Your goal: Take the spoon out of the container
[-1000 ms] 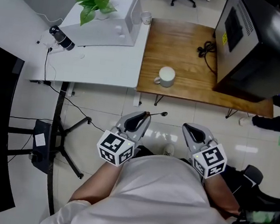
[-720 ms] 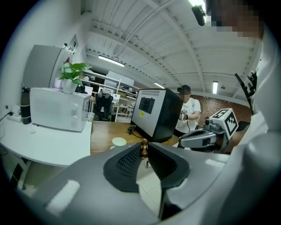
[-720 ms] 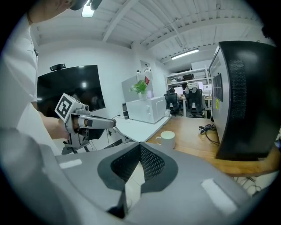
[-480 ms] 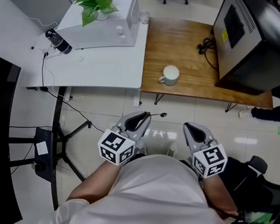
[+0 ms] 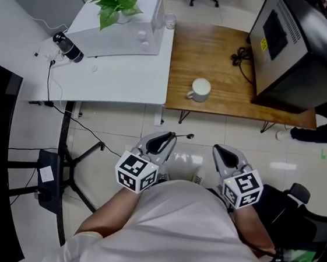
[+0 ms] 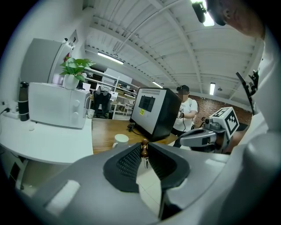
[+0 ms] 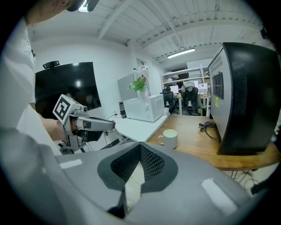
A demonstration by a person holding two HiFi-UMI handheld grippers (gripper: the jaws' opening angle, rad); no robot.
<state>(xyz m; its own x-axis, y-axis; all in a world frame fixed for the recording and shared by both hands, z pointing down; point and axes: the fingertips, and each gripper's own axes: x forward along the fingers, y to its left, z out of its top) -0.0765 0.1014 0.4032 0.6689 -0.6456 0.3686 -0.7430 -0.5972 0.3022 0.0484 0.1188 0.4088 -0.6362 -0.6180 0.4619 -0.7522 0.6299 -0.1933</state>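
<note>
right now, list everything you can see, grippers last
spoon: one, slim and dark, held over the floor
mug: one, white, on the wooden table
wooden table: one, brown, centre
cabinet: one, black, wooden table's right end
cable: one, black, beside the cabinet
white table: one, left of the wooden table
microwave: one, white, on the white table
plant: one, green, on the microwave
bottle: one, black, beside the microwave
left gripper: grey, jaws shut on the spoon
right gripper: grey, jaws together, empty
</note>
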